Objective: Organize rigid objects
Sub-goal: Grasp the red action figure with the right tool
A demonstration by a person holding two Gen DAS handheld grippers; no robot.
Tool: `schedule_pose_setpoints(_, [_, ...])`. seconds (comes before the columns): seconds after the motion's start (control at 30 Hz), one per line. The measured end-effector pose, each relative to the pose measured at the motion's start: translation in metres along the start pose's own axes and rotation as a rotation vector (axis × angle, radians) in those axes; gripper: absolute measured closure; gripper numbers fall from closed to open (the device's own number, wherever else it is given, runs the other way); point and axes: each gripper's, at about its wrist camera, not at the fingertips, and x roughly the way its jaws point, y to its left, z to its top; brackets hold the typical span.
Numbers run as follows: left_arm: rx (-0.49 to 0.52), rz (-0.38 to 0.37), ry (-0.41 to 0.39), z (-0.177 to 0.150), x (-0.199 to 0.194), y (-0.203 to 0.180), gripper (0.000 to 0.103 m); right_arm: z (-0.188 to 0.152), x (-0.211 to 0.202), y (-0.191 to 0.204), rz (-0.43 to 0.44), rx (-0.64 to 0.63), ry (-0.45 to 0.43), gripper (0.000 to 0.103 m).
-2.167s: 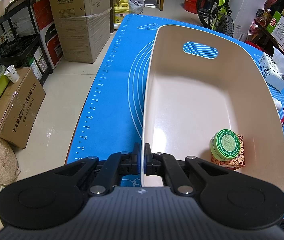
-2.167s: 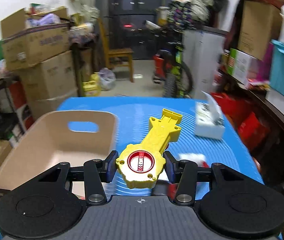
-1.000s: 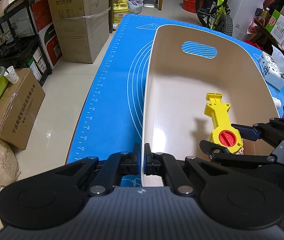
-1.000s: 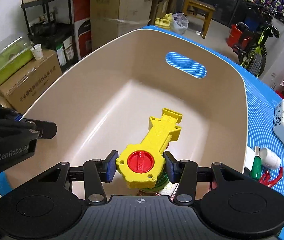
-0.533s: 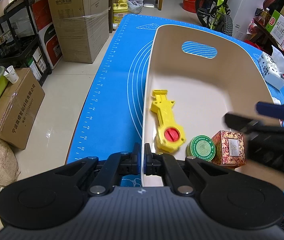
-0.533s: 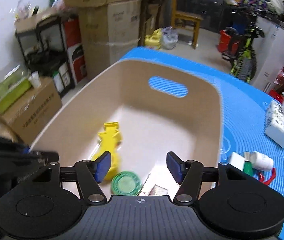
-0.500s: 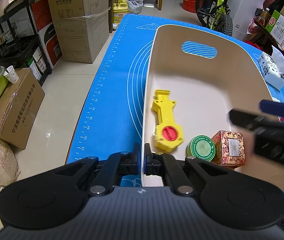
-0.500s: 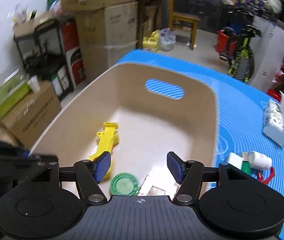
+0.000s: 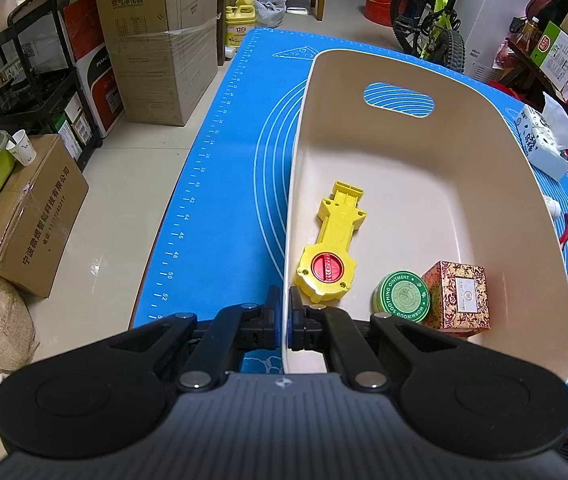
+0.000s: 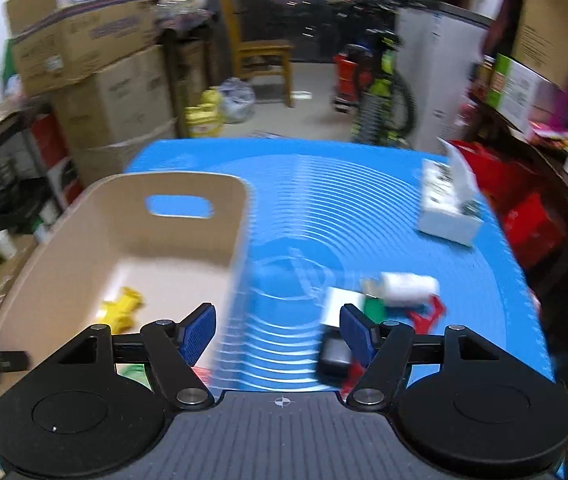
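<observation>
My left gripper point(image 9: 286, 320) is shut on the near rim of the beige bin point(image 9: 300, 152). Inside the bin lie a yellow tool with a red dial point(image 9: 332, 248), a green round tin point(image 9: 402, 297) and a red patterned box point(image 9: 458, 292). My right gripper point(image 10: 279, 330) is open and empty, above the blue mat point(image 10: 324, 216) just right of the bin point(image 10: 123, 224). The yellow tool point(image 10: 121, 308) shows blurred in the bin. Loose items lie ahead on the mat: a white bottle point(image 10: 408, 284), a green piece point(image 10: 376, 308), a red clip point(image 10: 428, 314) and a black object point(image 10: 334, 354).
A white tissue box point(image 10: 448, 208) sits at the mat's far right, and also shows in the left wrist view point(image 9: 544, 144). Cardboard boxes point(image 9: 155, 40), a black shelf rack point(image 9: 23, 80) and a bicycle point(image 9: 436, 20) stand on the floor around the table.
My right gripper let go of the yellow tool in the bin, then swung right out of the bin over the mat. The left gripper stayed on the rim.
</observation>
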Motion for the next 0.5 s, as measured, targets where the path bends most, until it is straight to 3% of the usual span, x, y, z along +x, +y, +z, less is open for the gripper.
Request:
schedule_pose_setpoints(0.27, [0.0, 0.0, 0.0, 0.0, 0.0, 0.0, 0.098, -0.024, 0.034, -0.038, -0.113, 0.068, 0.077, 0.029])
schedule_pose_setpoints(0.5, [0.0, 0.0, 0.0, 0.0, 0.0, 0.0, 0.098, -0.047, 0.064, -0.051, -0.155, 0.09, 0.148, 0.029])
